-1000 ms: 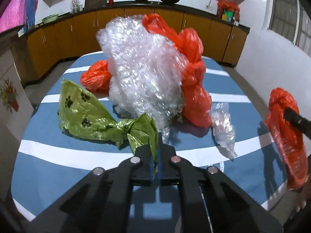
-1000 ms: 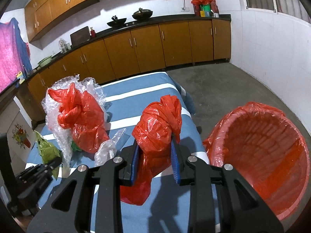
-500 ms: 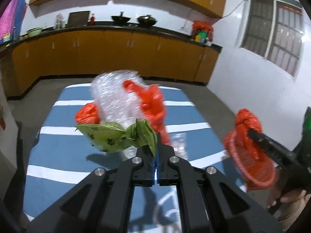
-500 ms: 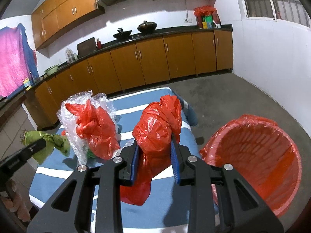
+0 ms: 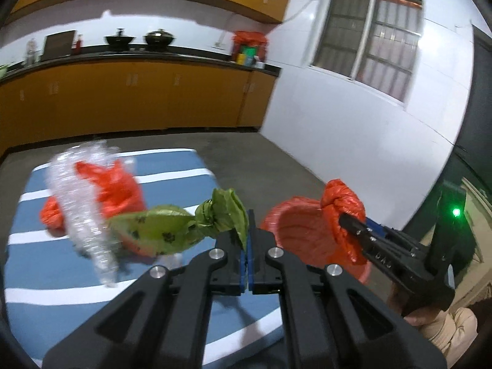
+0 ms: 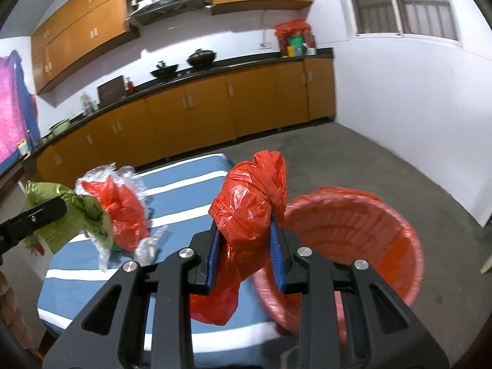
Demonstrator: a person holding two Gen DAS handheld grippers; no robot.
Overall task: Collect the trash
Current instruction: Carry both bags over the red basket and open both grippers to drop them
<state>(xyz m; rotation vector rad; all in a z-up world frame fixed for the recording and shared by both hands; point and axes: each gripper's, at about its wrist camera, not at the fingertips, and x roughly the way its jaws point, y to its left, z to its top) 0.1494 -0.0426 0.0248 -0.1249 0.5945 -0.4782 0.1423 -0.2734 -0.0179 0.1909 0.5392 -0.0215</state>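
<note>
Here, the left gripper (image 5: 247, 240) pinches the green bag (image 5: 172, 227) thinly, the right gripper (image 6: 244, 246) clamps the red bag (image 6: 249, 209); either may slip short of the red bin (image 6: 363, 233) at lower right.

Both wrist views share table (image 5: 172, 166)

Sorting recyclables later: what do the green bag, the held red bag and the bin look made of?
Green bag: thin matte plastic film, crinkled, dark printed marks. Red bag: thin glossy plastic film, shiny creases. Bin: apparently rigid ribbed red plastic, possibly lined.
</note>
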